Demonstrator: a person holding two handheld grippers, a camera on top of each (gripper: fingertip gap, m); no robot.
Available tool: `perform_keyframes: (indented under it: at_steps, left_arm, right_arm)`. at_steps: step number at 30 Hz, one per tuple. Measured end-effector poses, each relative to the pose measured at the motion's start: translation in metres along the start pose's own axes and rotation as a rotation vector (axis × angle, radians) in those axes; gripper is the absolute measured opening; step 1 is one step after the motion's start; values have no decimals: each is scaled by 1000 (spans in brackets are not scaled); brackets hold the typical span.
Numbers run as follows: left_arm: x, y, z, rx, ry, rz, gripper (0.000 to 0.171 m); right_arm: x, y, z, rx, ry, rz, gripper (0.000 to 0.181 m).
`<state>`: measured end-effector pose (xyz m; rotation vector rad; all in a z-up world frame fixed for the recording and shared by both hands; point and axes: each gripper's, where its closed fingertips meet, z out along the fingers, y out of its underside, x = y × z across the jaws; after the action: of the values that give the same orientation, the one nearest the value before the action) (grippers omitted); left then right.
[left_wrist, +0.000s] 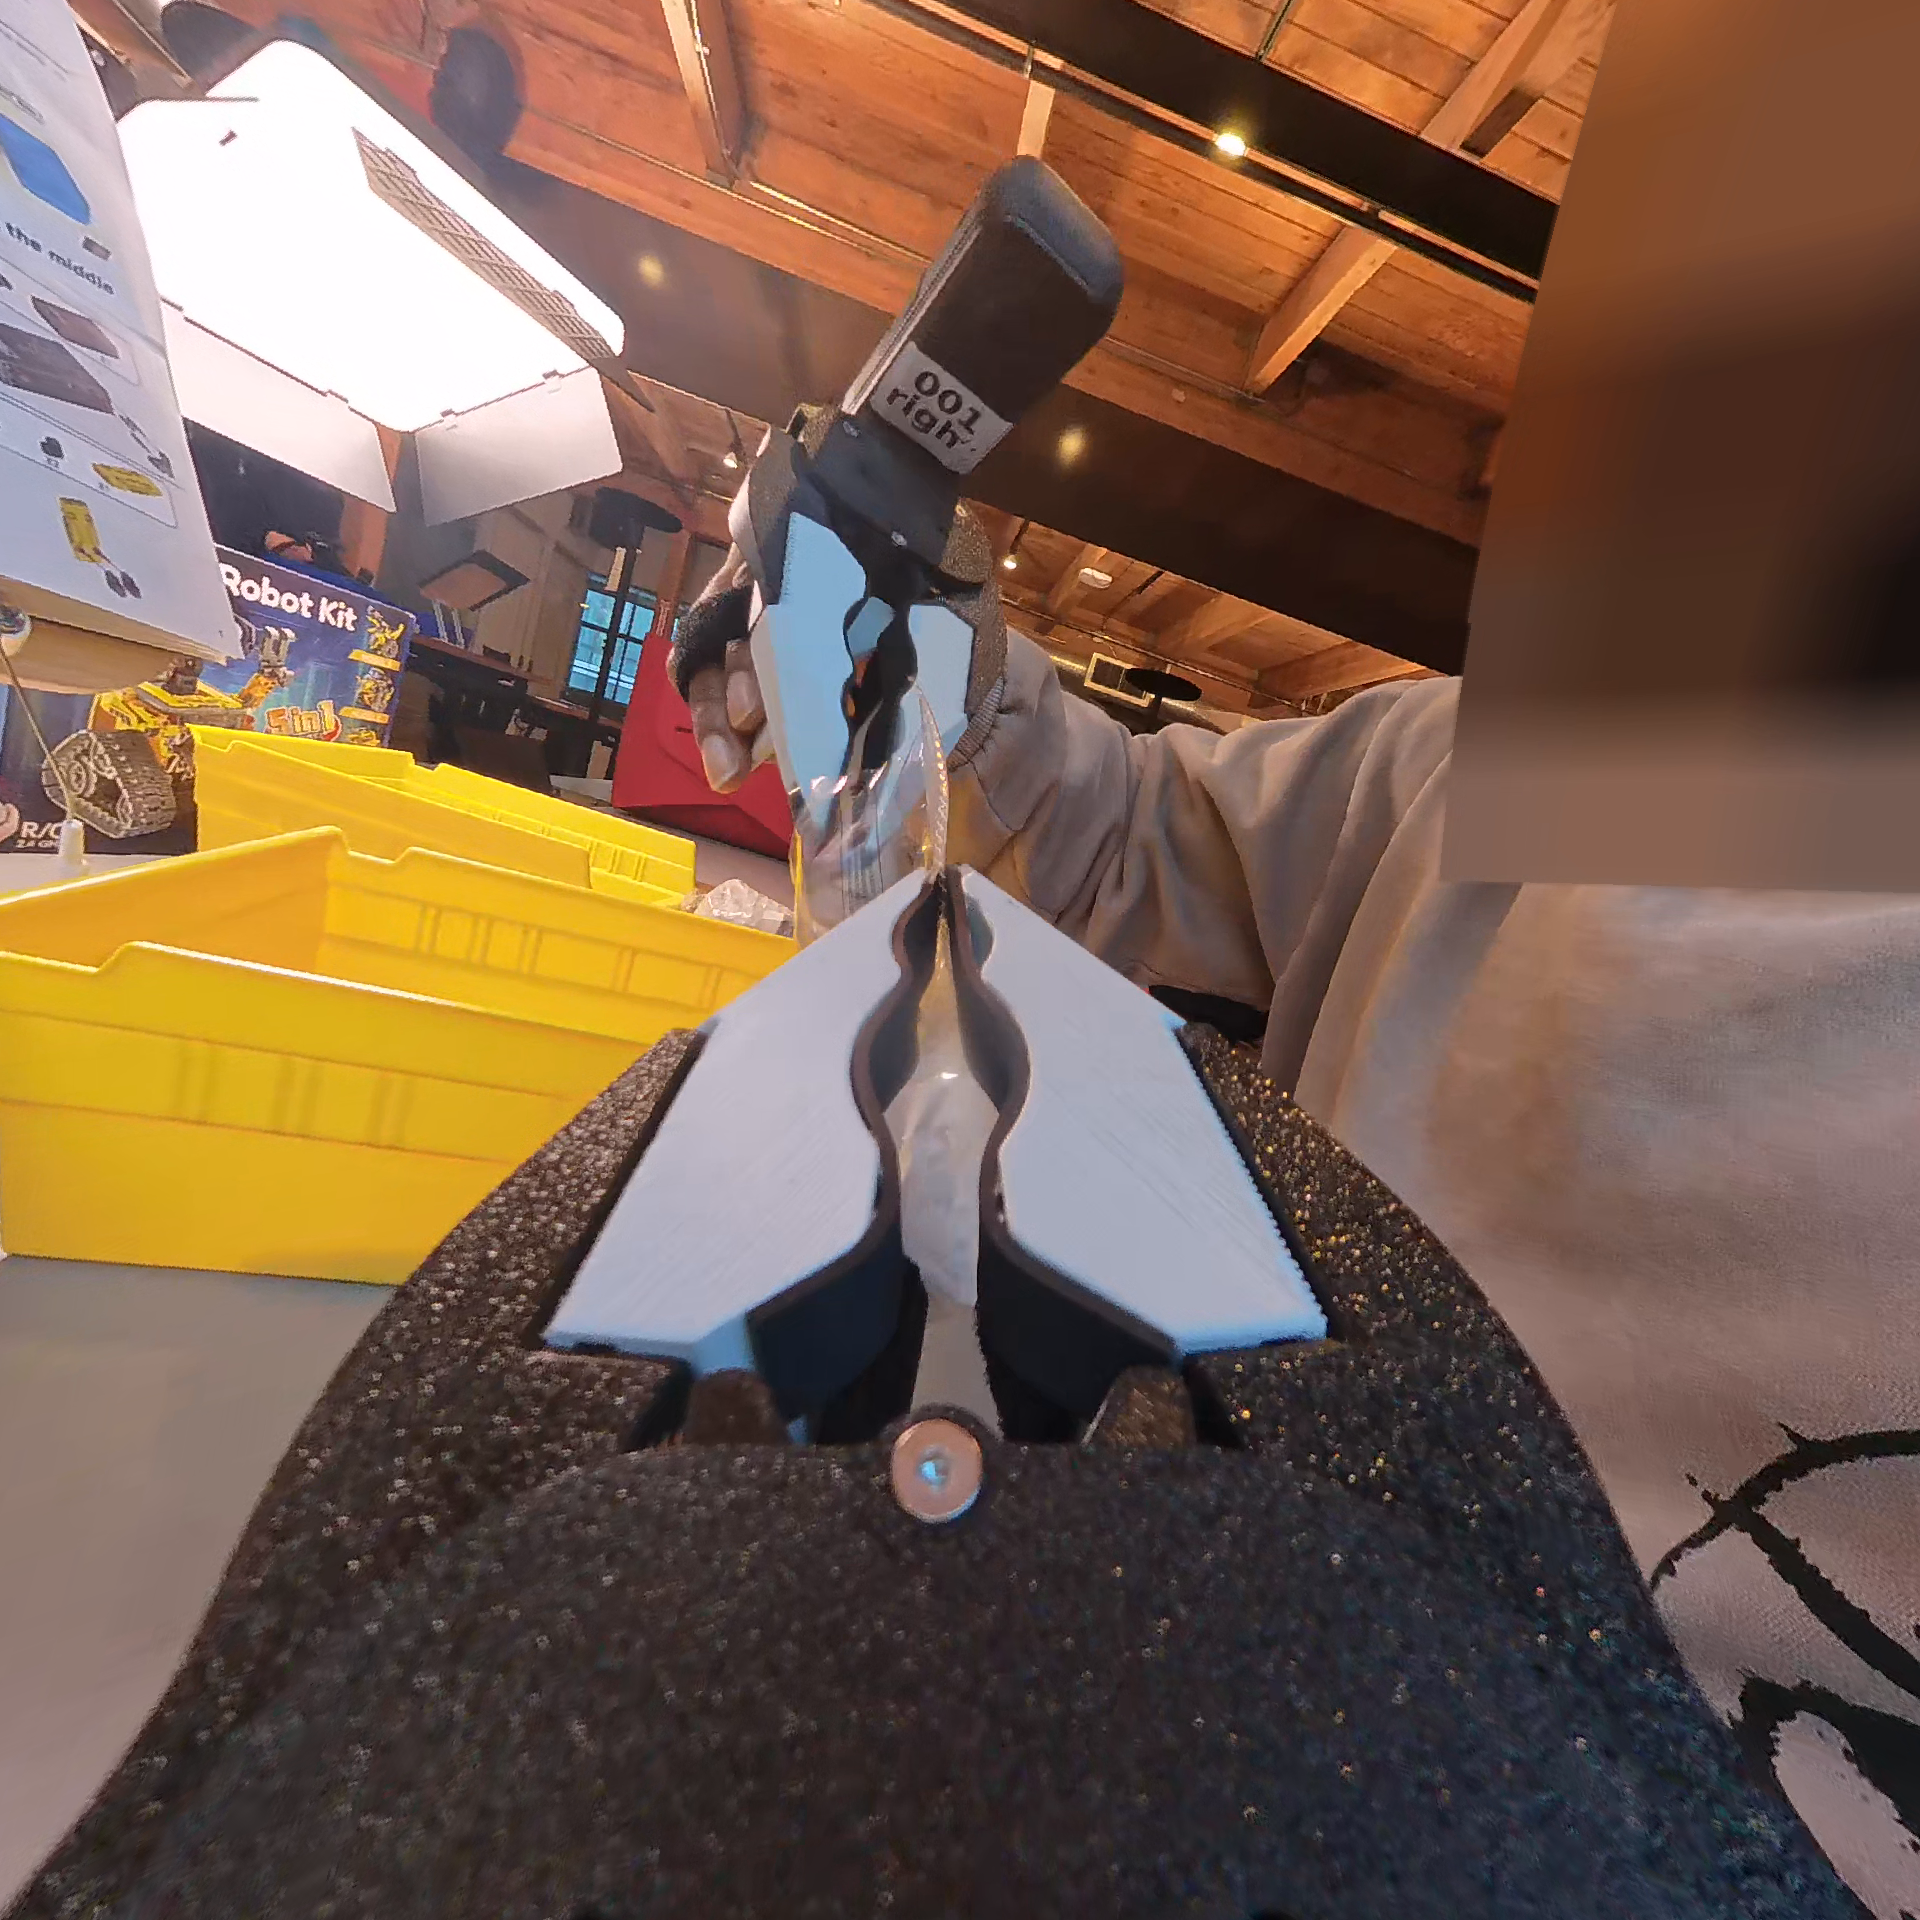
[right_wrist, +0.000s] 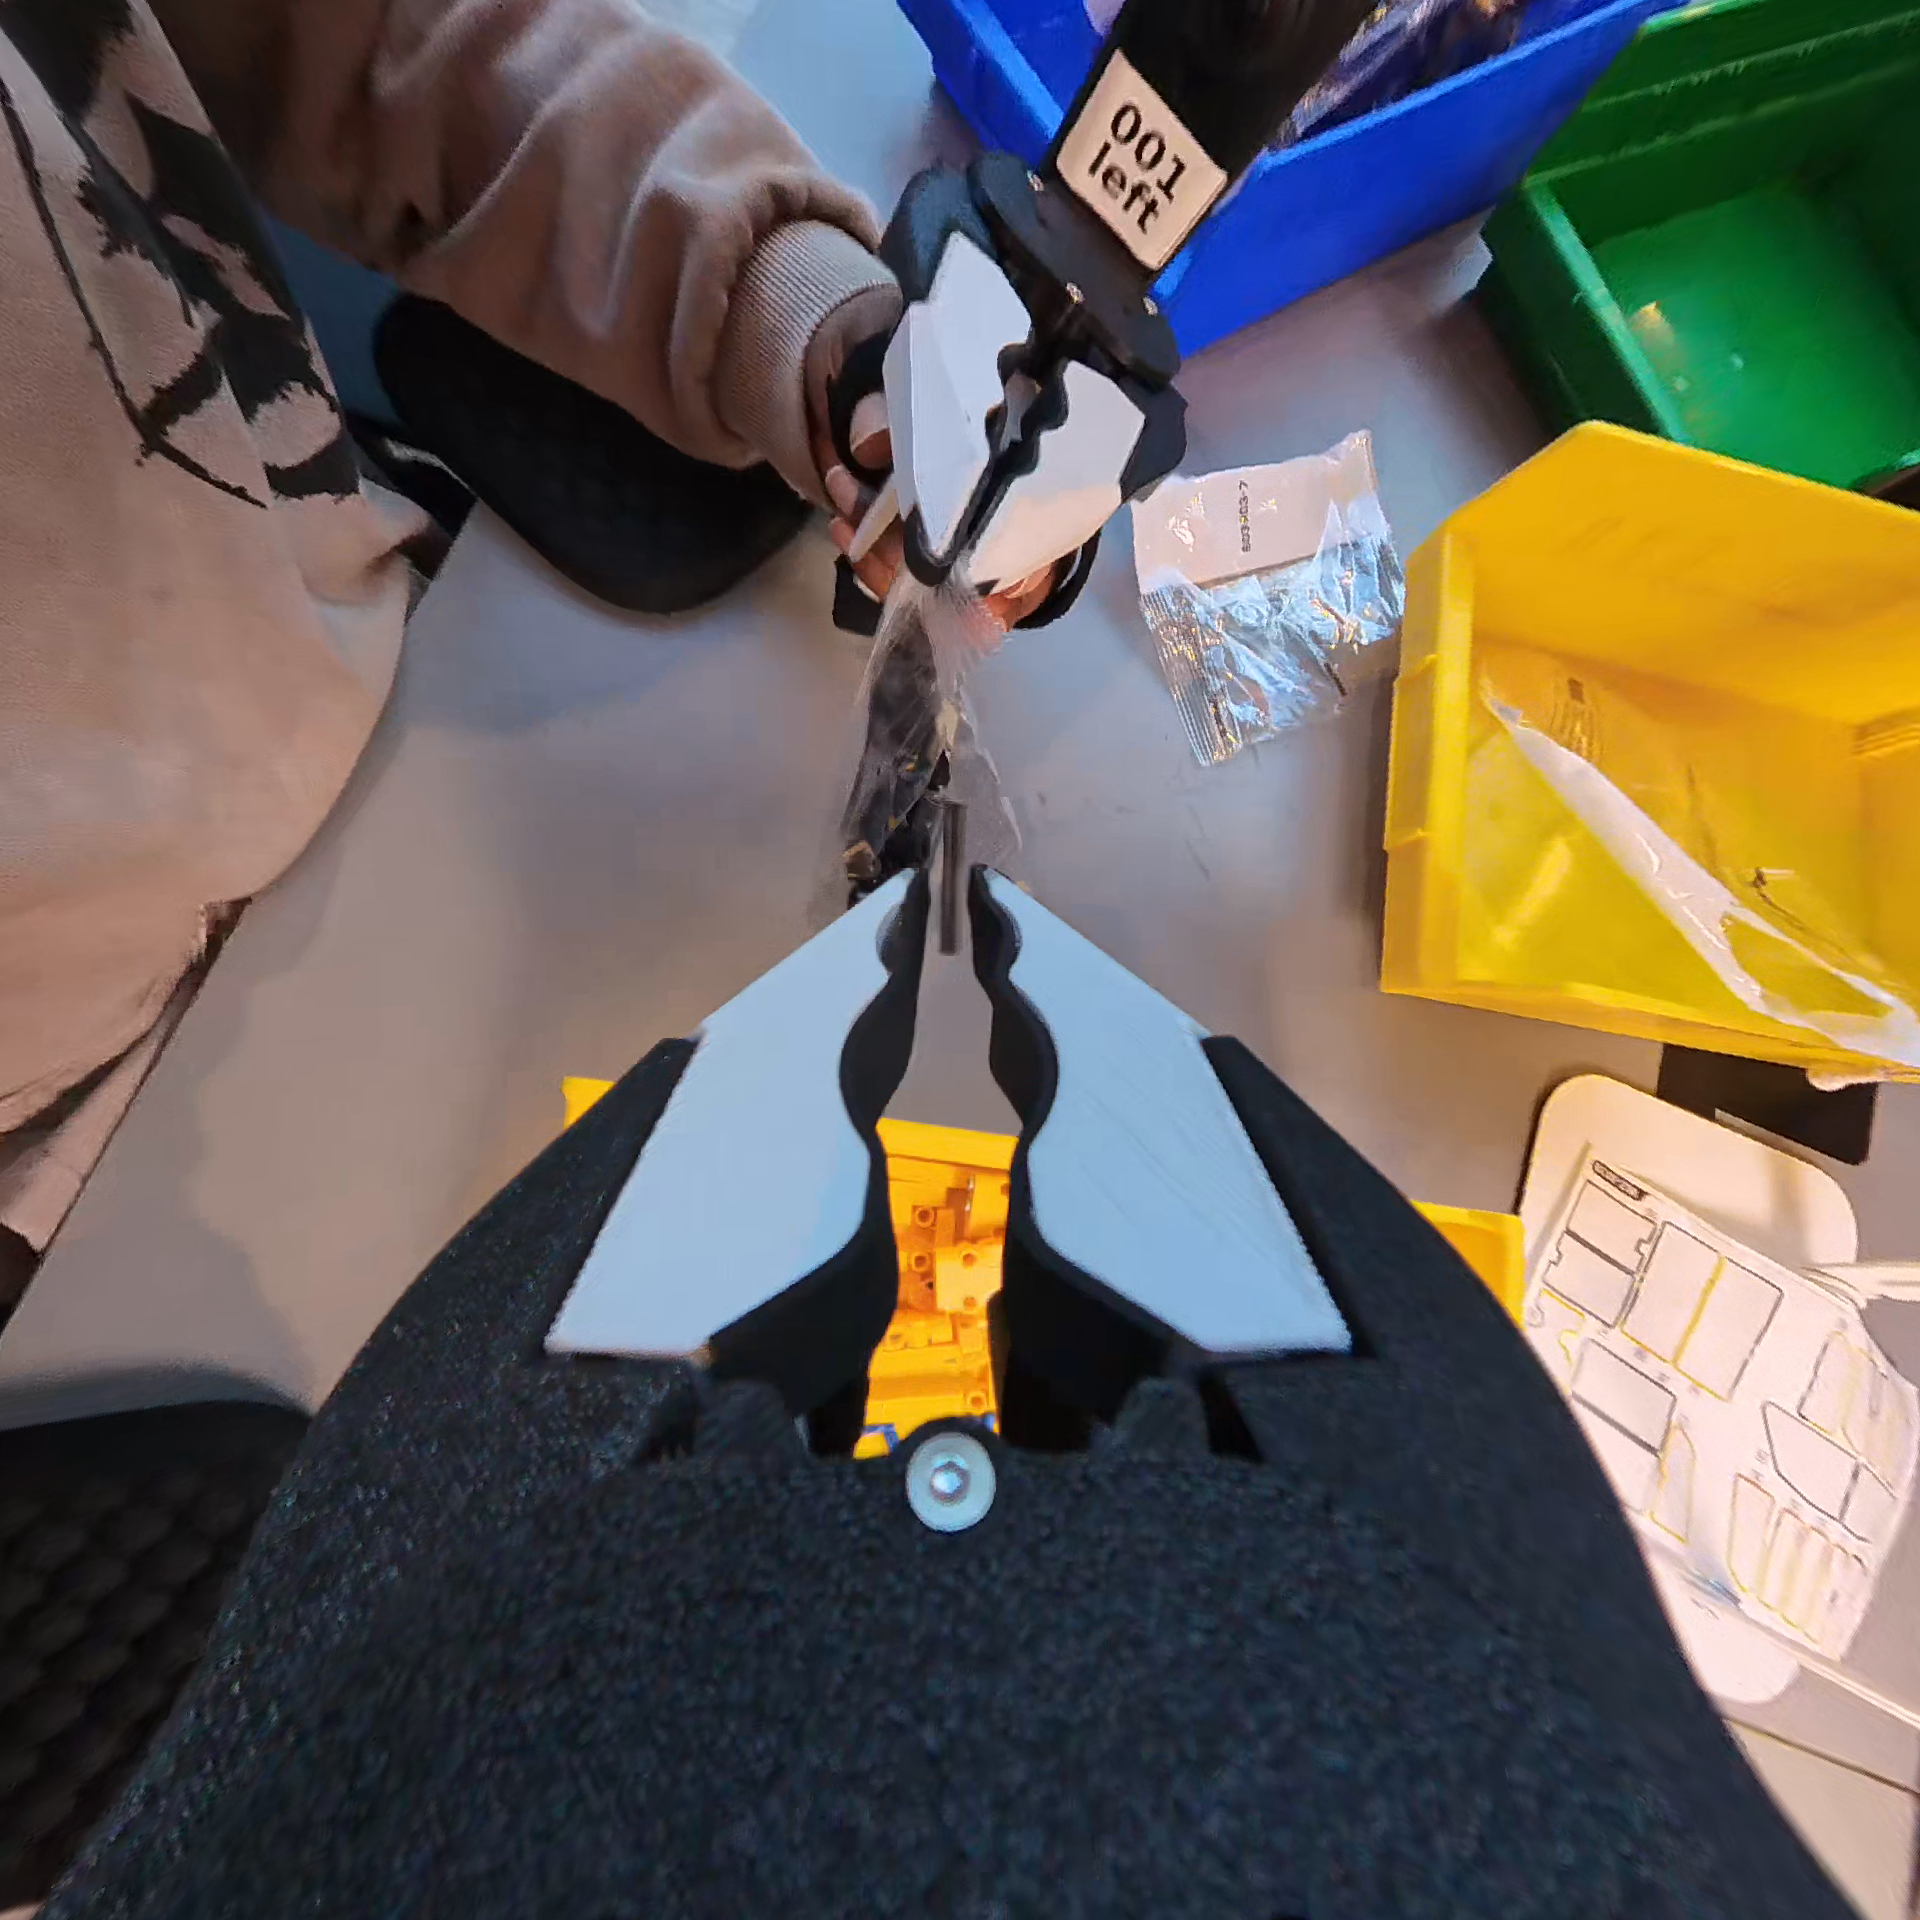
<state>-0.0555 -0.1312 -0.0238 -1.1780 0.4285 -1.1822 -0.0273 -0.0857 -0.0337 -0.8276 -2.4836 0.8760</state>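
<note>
Right wrist view: both tongs, left and right, pinch one clear bag.

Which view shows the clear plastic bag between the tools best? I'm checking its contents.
The right wrist view: the clear bag hangs stretched between the left tool and right tool, dark pieces visible inside. The left wrist view shows only a crumpled strip edge-on.

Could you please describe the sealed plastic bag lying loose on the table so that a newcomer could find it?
Start at the big yellow bin on the grey table. Just left of it lies a small clear bag of dark parts. Unlike the bag stretched between the hand-held grippers, nothing holds it.
</note>
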Motion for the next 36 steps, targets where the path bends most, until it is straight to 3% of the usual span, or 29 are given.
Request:
perform_keyframes:
  at_steps: [3, 5, 8, 12, 17, 22, 28, 31, 36]
  left_arm:
    - [1, -3, -1, 7, -6, 10, 0]
    - [1, -4, -2, 10, -4, 10, 0]
    - [0, -3, -1, 3, -3, 9, 0]
    - [0, -3, 0, -5, -2, 13, 0]
    - [0, -4, -2, -7, -11, 20, 0]
    - [-1, -7, -4, -3, -17, 28, 0]
    - [-2, -6, -5, -6, -12, 19, 0]
    - [-3, -5, -5, -9, -10, 15, 0]
    - [-6, -1, -4, -22, -14, 6, 0]
  right_arm:
    - [4, -5, -16, 81, -21, 66, 16]
    - [24, 12, -29, 36, 54, 102, 16]
    - [67, 94, -43, -320, 237, 132, 15]
    - [94, 220, -51, -905, 309, 83, 13]
    - [102, 286, -28, -1196, 200, -76, 7]
    - [108, 303, -20, -1209, 155, -91, 6]
    - [86, 284, -3, -991, 40, 26, 10]
    - [88, 273, -9, -919, 60, 96, 11]
    - [94, 288, -25, -987, 85, 183, 18]
